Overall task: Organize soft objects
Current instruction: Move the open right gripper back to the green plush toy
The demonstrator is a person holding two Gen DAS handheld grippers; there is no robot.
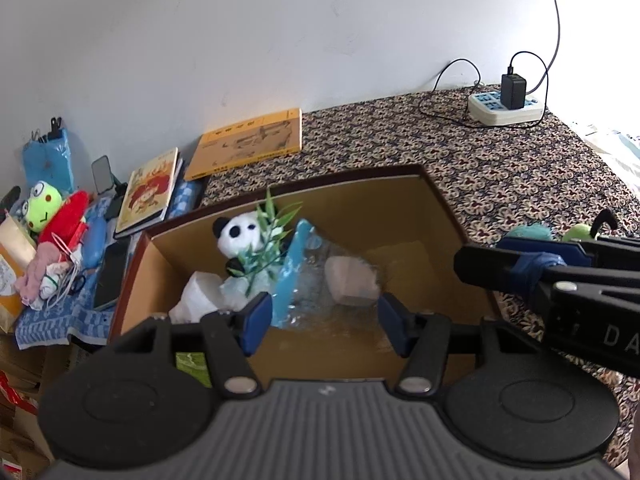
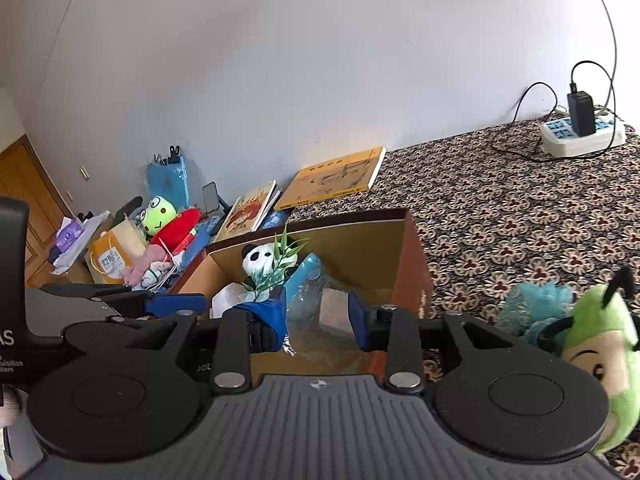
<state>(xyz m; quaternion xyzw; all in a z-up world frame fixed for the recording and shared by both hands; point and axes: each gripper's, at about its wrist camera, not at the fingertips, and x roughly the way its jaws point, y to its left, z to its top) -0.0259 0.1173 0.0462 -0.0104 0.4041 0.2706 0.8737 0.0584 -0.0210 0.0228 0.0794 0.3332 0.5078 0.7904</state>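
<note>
An open cardboard box [image 1: 400,200] [image 2: 360,232] sits on the patterned cloth. Inside lie a panda plush with green leaves [image 1: 240,236] [image 2: 260,258], a clear packet with a blue card [image 1: 296,264] [image 2: 304,280], a pink block [image 1: 350,280] and white stuffing [image 1: 200,296]. My left gripper [image 1: 322,320] is open and empty above the box's near side. My right gripper [image 2: 320,316] is open and empty over the box; it also shows in the left wrist view [image 1: 520,264]. A green plush [image 2: 600,356] and a teal fluffy thing [image 2: 532,308] lie right of the box.
Left of the box lie books [image 1: 150,192] [image 1: 248,142], a phone [image 1: 112,272], a frog plush [image 1: 42,204] [image 2: 160,212], a red plush [image 1: 66,216], pink cloth [image 1: 38,268] and a paper bag [image 2: 112,256]. A power strip with charger [image 1: 508,106] [image 2: 580,132] sits far right by the wall.
</note>
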